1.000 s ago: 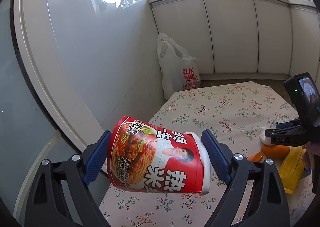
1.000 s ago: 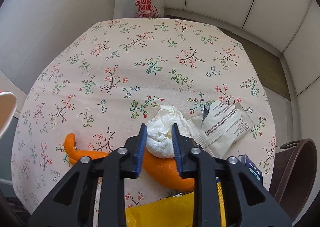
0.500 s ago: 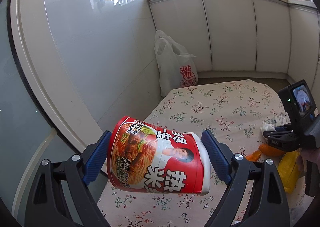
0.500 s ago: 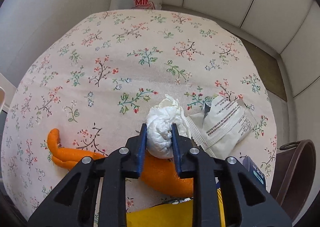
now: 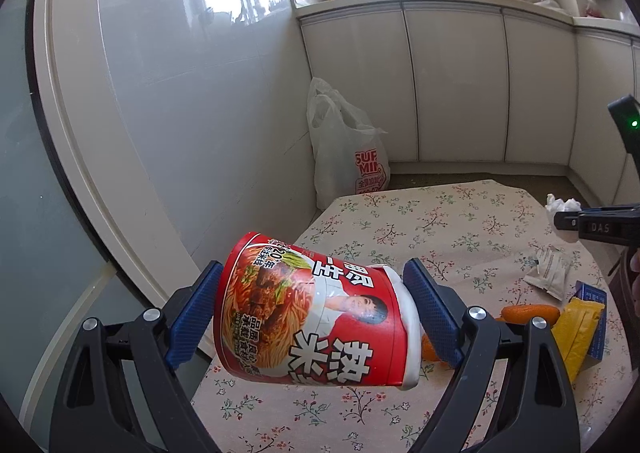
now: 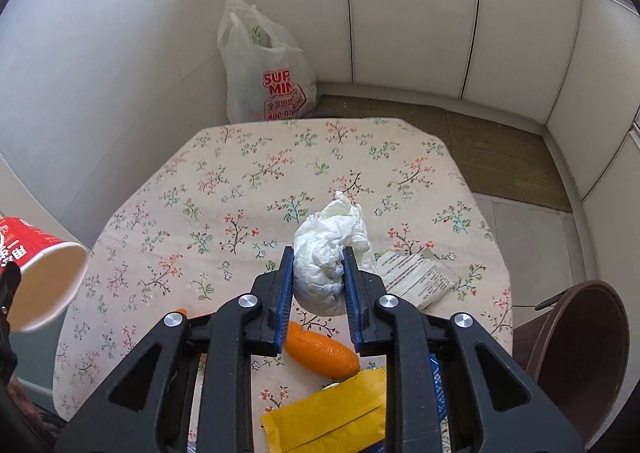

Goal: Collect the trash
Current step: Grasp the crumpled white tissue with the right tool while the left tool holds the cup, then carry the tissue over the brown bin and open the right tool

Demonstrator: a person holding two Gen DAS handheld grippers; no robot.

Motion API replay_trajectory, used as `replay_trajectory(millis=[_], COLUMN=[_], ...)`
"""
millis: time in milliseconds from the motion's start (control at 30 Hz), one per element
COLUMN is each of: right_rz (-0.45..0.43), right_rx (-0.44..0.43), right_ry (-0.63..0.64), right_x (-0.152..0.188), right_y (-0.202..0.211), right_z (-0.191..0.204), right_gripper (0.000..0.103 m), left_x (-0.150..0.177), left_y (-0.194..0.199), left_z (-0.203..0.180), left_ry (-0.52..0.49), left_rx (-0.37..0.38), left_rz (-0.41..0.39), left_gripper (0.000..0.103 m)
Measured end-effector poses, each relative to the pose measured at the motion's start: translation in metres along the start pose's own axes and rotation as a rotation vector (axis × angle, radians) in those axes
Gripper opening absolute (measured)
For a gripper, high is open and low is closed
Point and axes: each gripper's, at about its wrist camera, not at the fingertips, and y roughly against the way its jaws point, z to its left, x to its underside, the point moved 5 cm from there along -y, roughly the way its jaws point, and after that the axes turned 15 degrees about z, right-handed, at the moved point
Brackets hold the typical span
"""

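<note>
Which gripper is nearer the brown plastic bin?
Right. The right gripper, clamping crumpled white tissue, hangs just left of the brown plastic bin; the left gripper, holding a red noodle cup, is across the table.

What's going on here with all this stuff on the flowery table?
Someone is clearing trash with two handheld grippers. The left gripper grips a red instant-noodle cup tipped on its side; the right gripper clamps a crumpled white tissue. Orange peel, a yellow packet and a white sachet remain on the table.
</note>
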Motion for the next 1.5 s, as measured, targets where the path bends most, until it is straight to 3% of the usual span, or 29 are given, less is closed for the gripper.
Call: replay_trajectory(millis=[367,667,933,1133,1367,1400,1433,1500], right_rz=[-0.173,-0.297,-0.355,-0.348,-0.325,-0.327,-0.330,-0.353], right_rx=[0.066,0.167,0.258,0.317,0.328,0.330,0.335,0.348], right_ry=[-0.052,-0.143,-0.272,-0.364,-0.486,-0.501,-0.517,-0.551], right_x=[0.023,0.056,0.094,0.124,0.148,0.151,0.154,0.162], right_y=[0.090,0.151,0.185,0.187,0.180,0.181,0.182,0.189], right_z=[-0.047,-0.103,-0.177,-0.226,-0.271,-0.276,-0.281,-0.292], right_gripper=[0.022,0.022,0.023,0.023,0.026,0.042,0.069,0.077], left_x=[-0.012,-0.020,-0.034,-0.042,-0.043,-0.043,-0.044,-0.048], left_y=[0.044,0.085,0.129,0.153,0.185,0.189,0.193,0.201], left_z=[-0.018,-0.056,-0.124,-0.186,-0.263,-0.274,-0.282,-0.300], left_ry=[-0.011,-0.050,-0.095,-0.136,-0.204,-0.216,-0.225,-0.243], left_rx=[0.051,0.099,0.208,0.318,0.437,0.453,0.464,0.489], left_rz=[-0.114,-0.206,-0.267,-0.275,-0.288,-0.291,-0.295,-0.304], left_gripper=[0.088,0.088,0.088,0.088,0.088,0.088,0.088,0.088])
